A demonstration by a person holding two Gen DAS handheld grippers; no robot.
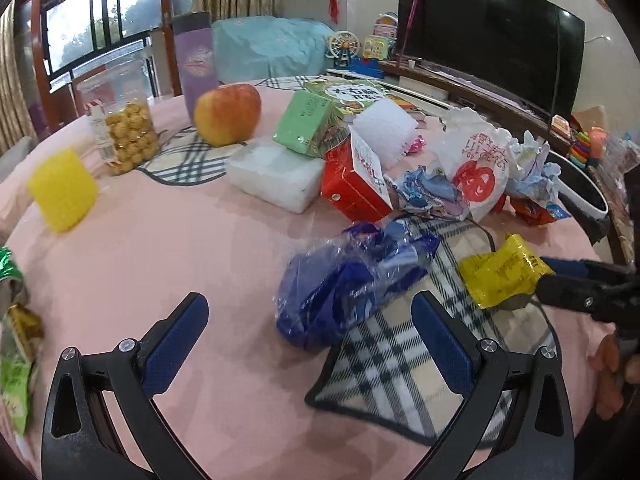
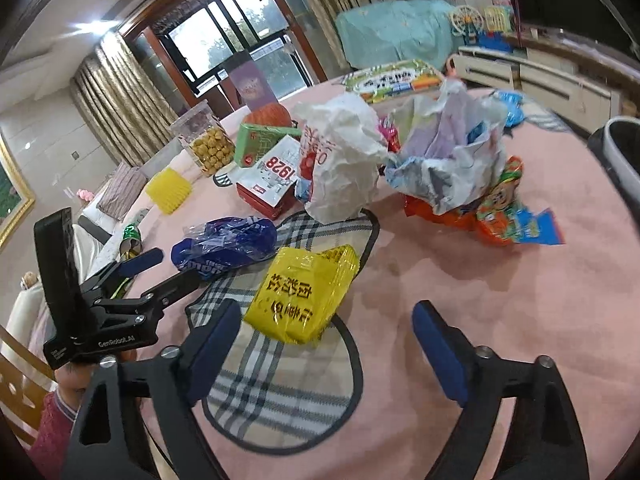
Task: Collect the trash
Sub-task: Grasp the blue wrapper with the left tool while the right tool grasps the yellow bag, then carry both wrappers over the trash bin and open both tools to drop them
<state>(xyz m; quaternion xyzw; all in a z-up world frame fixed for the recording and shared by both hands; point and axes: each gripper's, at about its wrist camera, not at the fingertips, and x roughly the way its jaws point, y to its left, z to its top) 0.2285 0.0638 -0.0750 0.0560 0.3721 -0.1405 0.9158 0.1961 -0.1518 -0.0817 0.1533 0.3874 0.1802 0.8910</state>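
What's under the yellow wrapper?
The yellow wrapper lies on the plaid mat, which sits on the pink tablecloth. Anything directly beneath the wrapper is hidden.

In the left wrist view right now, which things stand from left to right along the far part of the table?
Yellow sponge → jar of yellow balls → apple → green box → white printed bag.

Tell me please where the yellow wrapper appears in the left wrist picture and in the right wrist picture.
Left wrist view: yellow wrapper lies at lower right, beside the right gripper.
Right wrist view: it lies at lower centre, just ahead of the open gripper.
Shared landmark: the crumpled blue wrapper lies on its left in both views.
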